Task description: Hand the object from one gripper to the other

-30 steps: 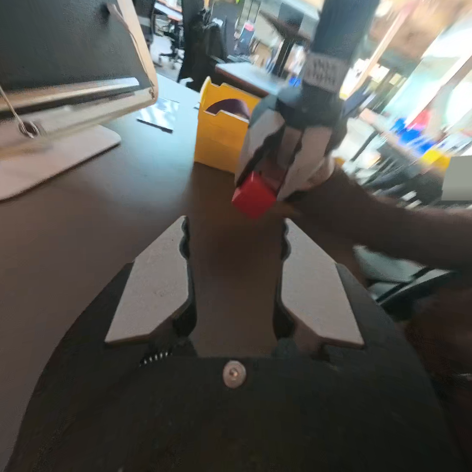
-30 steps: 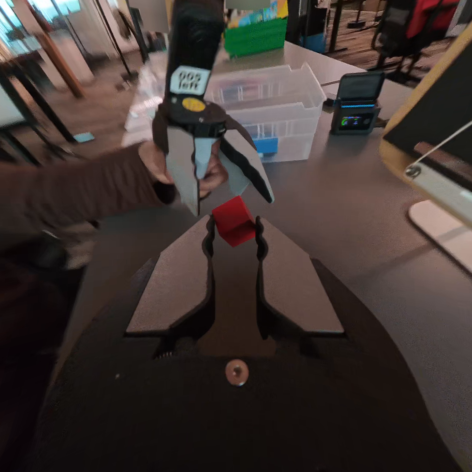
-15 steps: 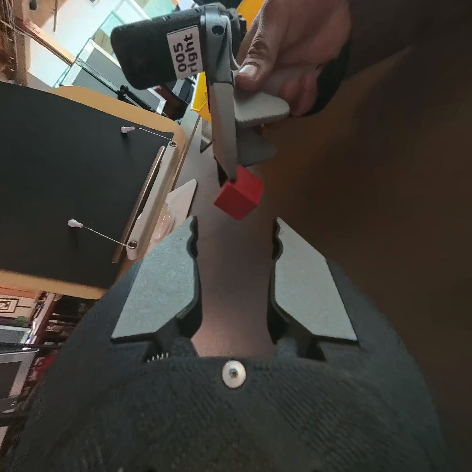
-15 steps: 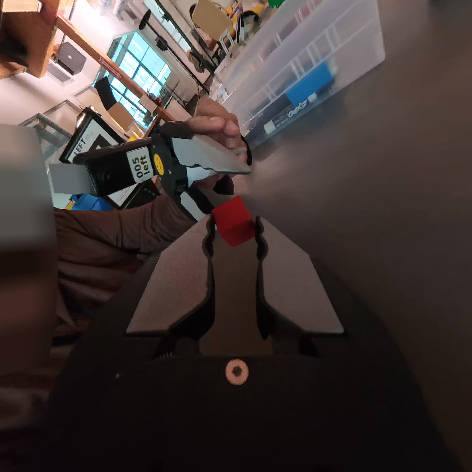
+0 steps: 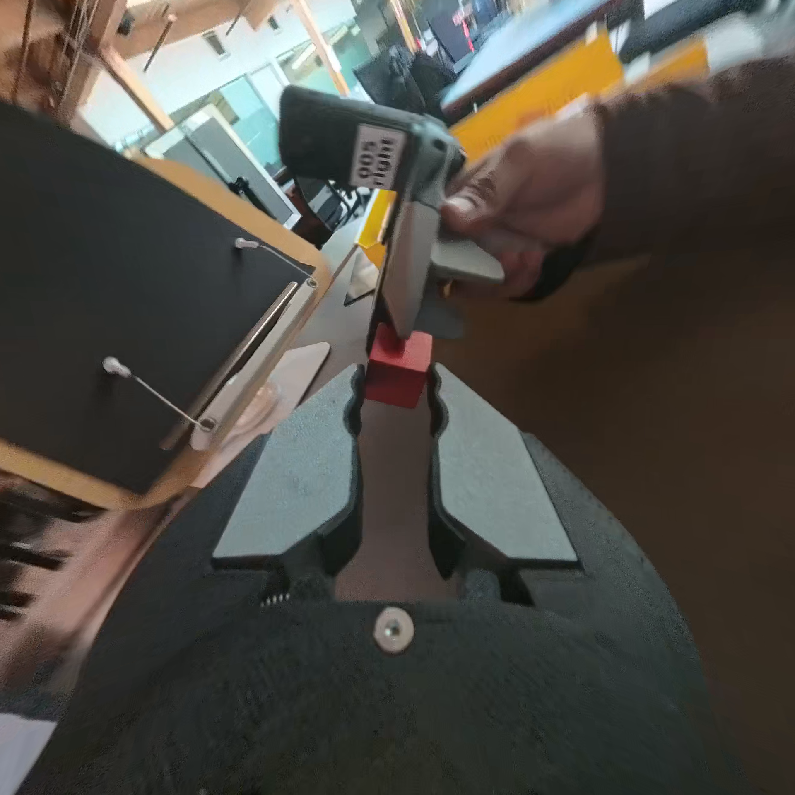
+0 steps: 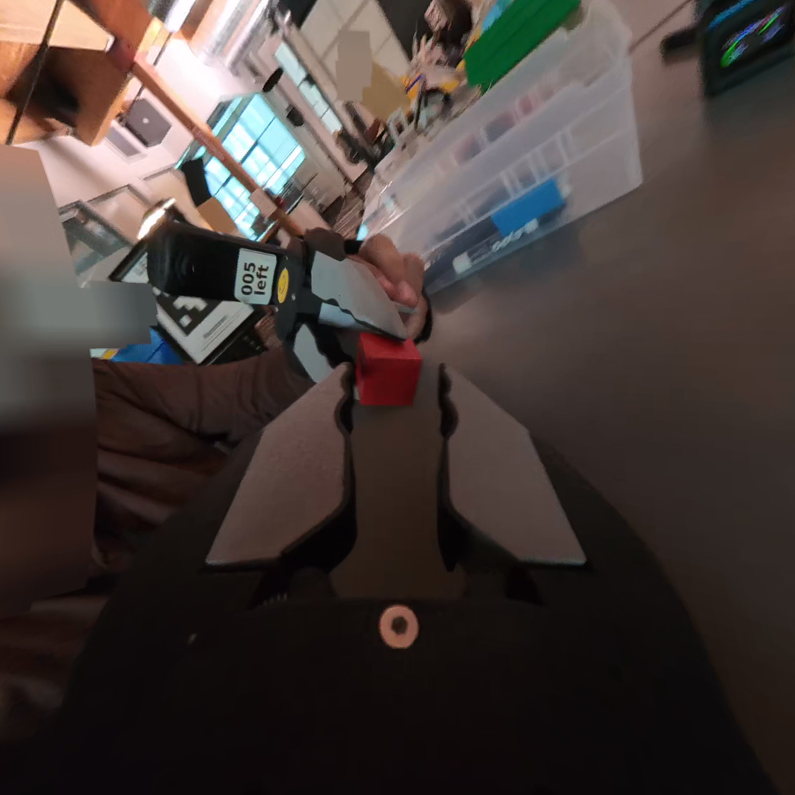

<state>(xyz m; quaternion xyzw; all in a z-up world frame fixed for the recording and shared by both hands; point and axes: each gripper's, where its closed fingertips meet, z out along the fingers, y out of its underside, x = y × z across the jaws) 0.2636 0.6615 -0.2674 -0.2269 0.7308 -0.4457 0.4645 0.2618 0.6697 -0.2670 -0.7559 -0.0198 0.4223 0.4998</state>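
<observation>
A red cube (image 5: 398,378) sits between my left gripper's (image 5: 395,378) fingertips, which are shut on its two sides above the dark table. In the right wrist view the cube (image 6: 387,378) lies between my right gripper's (image 6: 395,378) tips. It touches the left finger, and a gap shows before the right finger, so this gripper is open. The left gripper (image 6: 365,350) comes in from the left there, with one finger lying on top of the cube. In the left wrist view the right gripper (image 5: 423,333) reaches down onto the cube from above.
A black board with a tan rim (image 5: 129,301) stands close on the left. A yellow bin (image 5: 374,232) is behind the grippers. A clear plastic organiser box (image 6: 537,150) and a small device with a screen (image 6: 748,47) sit on the dark table (image 6: 645,387). My two grippers' fingertips are within a few centimetres of each other.
My left gripper moved in around the cube and closed on it. My right gripper, which was shut on the cube, has opened slightly. Both grippers tilted.
</observation>
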